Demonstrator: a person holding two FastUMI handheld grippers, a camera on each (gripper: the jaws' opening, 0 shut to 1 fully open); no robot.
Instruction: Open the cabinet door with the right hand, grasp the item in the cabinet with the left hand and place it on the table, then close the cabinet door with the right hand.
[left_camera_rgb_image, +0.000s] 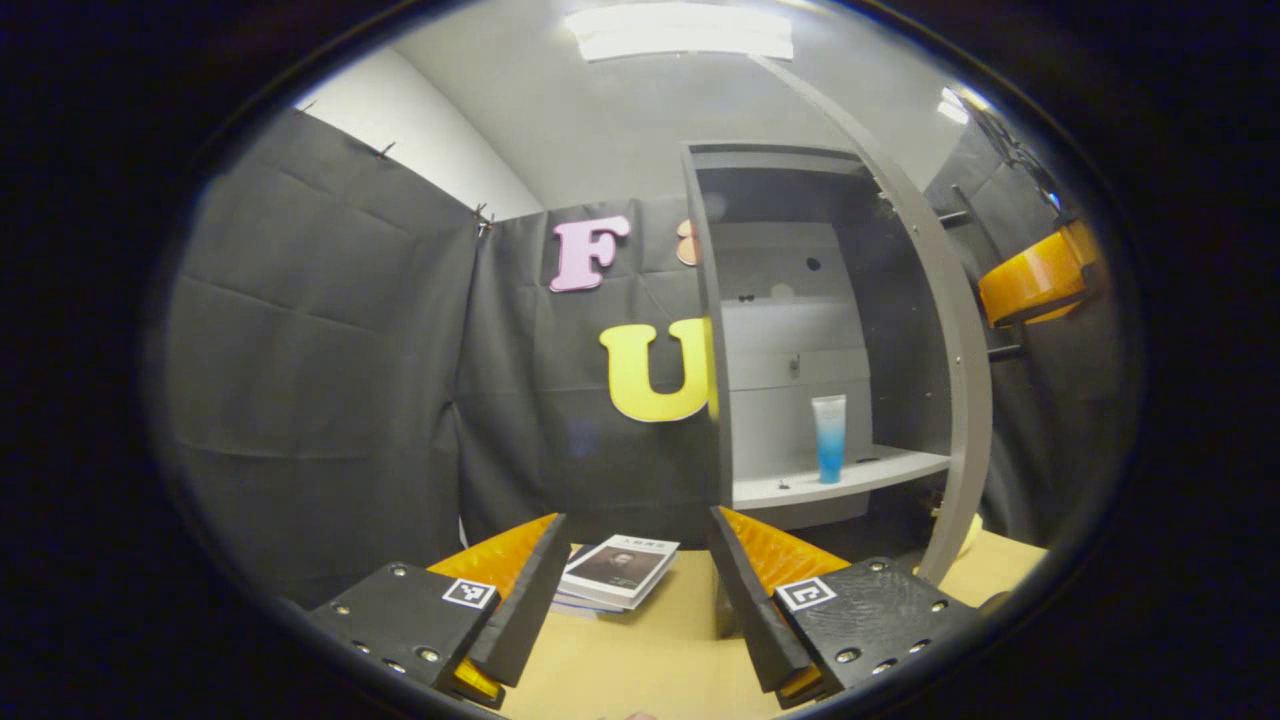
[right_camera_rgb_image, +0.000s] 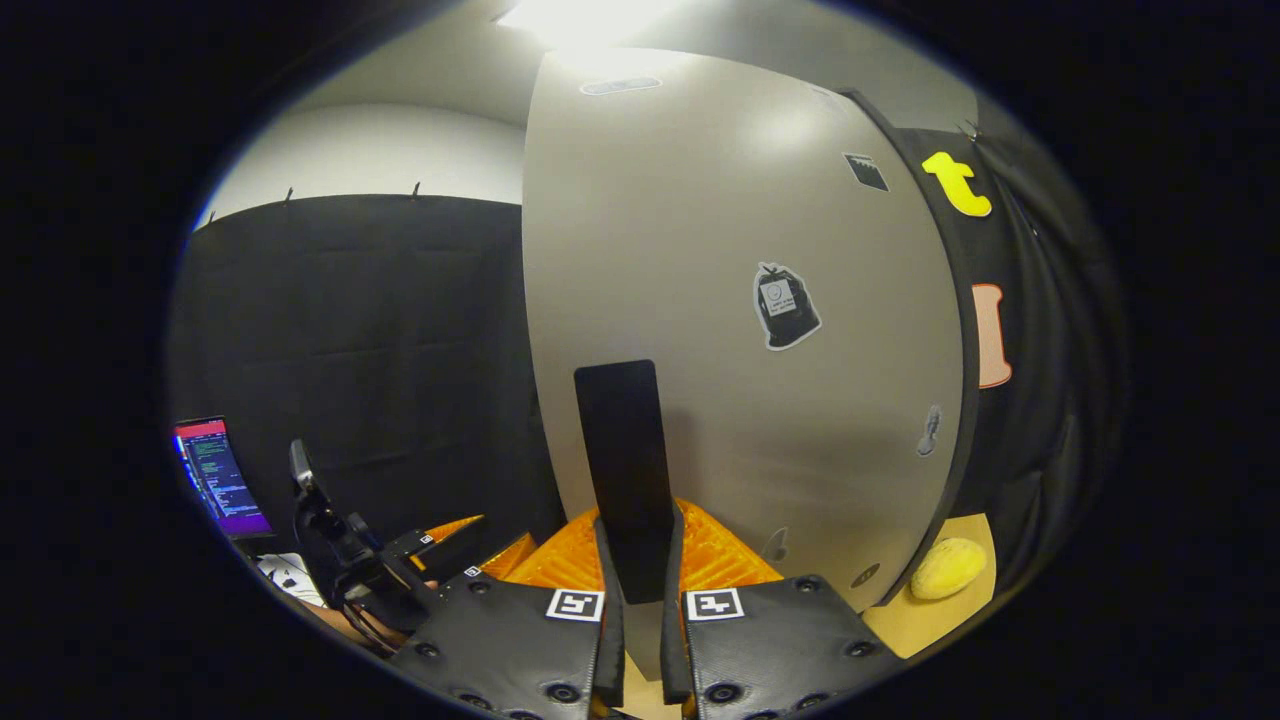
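Left tongs (left_camera_rgb_image: 633, 590) wide, tube (left_camera_rgb_image: 829, 438) beyond on cabinet shelf (left_camera_rgb_image: 880, 468); right tongs (right_camera_rgb_image: 637, 590) clamping door handle (right_camera_rgb_image: 625, 470).

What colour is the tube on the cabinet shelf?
The tube is white above, blue below; left gripper view.

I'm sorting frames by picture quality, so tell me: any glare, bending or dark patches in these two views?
Left gripper view: the ceiling light blows out to white, the fisheye bows the cabinet door into an arc, and the tube on the shelf stays sharp. Right gripper view: glare washes the door's top, its flat face bulges, and the handle between the right tongs is a dark slab without detail.
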